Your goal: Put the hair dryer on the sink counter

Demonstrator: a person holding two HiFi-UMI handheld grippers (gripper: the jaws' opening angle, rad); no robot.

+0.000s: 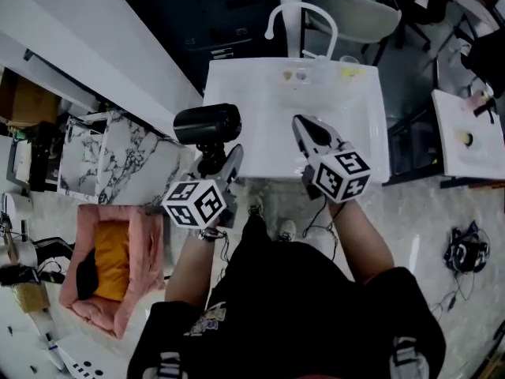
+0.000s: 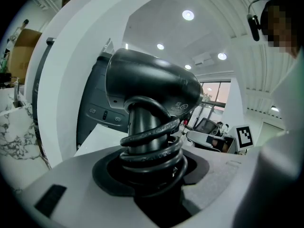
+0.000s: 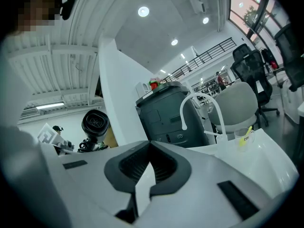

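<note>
Left gripper (image 2: 152, 174) clamps glossy black, cord-wrapped hair dryer (image 2: 153, 85).

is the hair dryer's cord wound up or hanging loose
Wound up: the black cord loops tightly around the black hair dryer's handle, where the left gripper holds it.

My left gripper (image 1: 215, 159) and right gripper (image 1: 309, 129) are pale grey shells with black ribbed pads (image 3: 170, 169). Each carries a white marker cube (image 1: 195, 204) with black squares at its 6 o'clock end. I wear a black short-sleeved shirt (image 1: 300, 306) and white shoes (image 1: 287, 229).
</note>
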